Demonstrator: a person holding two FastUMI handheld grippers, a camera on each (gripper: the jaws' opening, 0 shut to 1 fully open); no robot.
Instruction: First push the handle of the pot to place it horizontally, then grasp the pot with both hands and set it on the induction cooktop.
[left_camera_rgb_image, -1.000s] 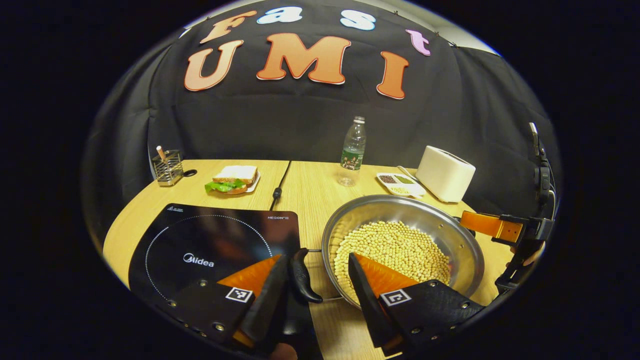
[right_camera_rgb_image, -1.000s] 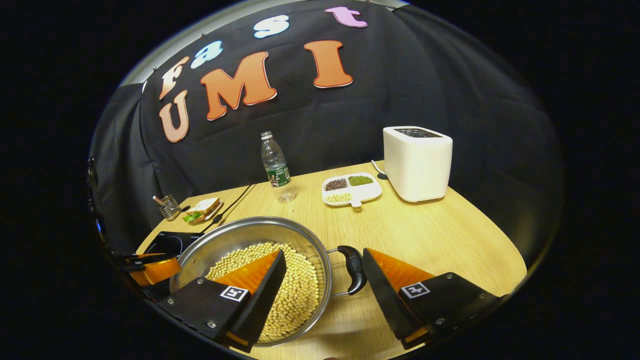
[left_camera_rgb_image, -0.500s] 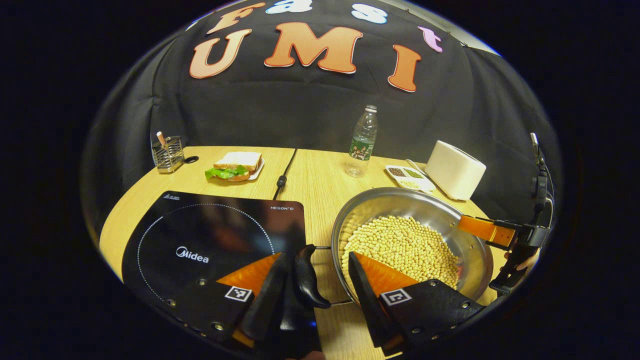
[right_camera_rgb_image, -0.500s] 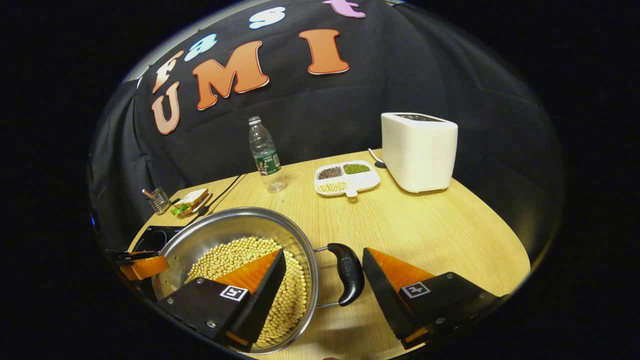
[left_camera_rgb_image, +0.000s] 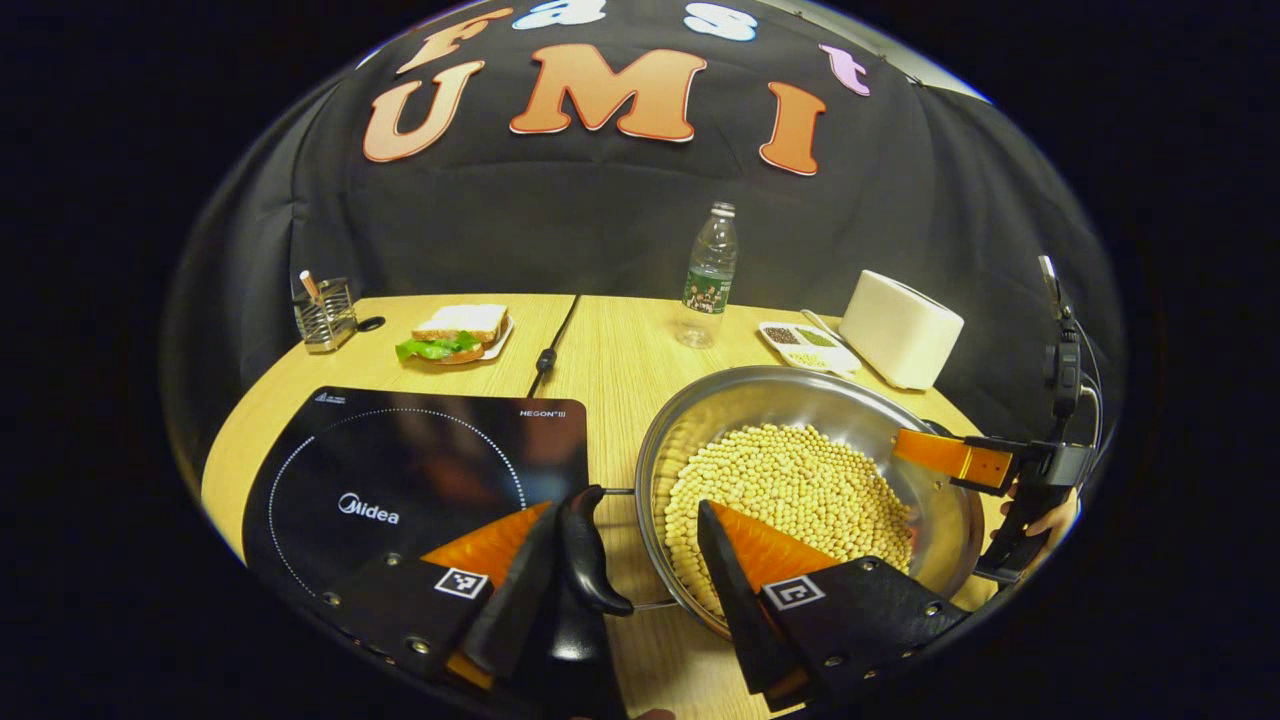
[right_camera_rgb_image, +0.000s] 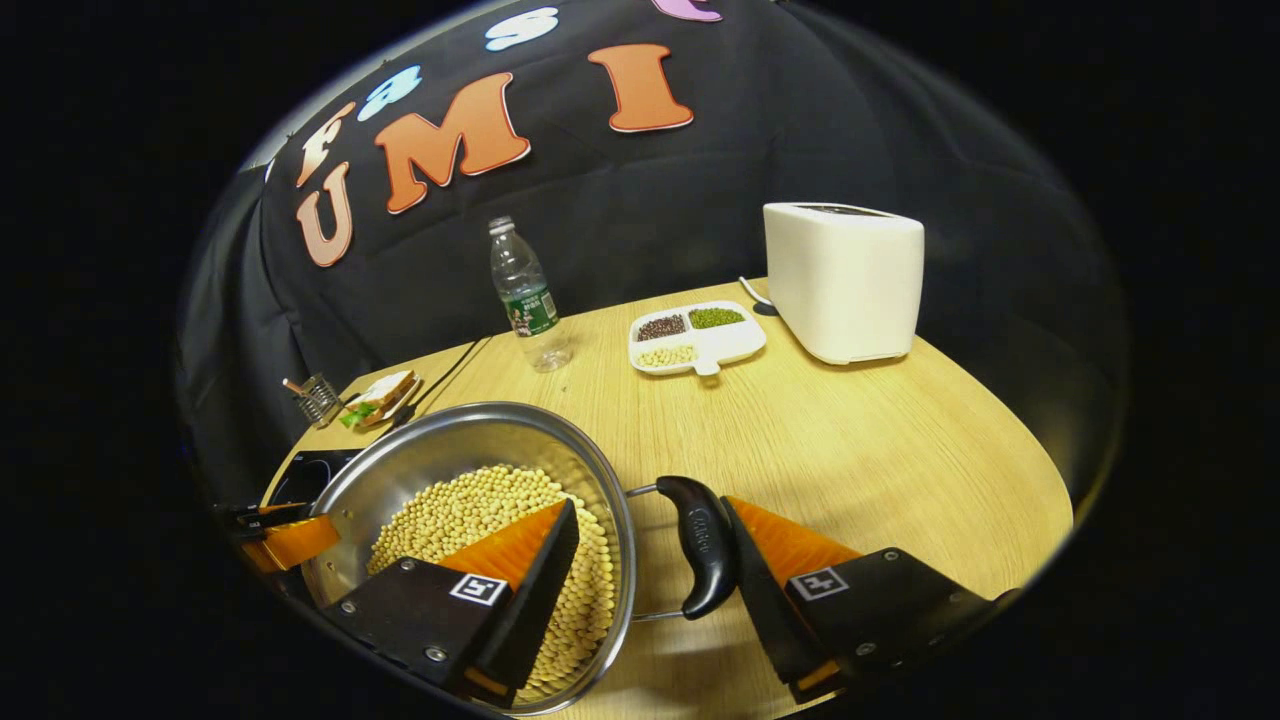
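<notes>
On the table, both grippers, left (left_camera_rgb_image: 625, 570) and right (right_camera_rgb_image: 650, 575), straddle the pot (left_camera_rgb_image: 800, 480) handles, jaws open (handles look level); next they must close, then lift toward the cooktop (left_camera_rgb_image: 400, 470).

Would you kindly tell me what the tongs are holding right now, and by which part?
Nothing is clamped yet. Each set of tongs, left and right, stands open, straddling a black side handle and the rim of the pot.

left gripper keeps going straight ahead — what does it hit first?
Likely the pot: its rim and left handle sit between the open left gripper fingers. Depth is unclear.
</notes>
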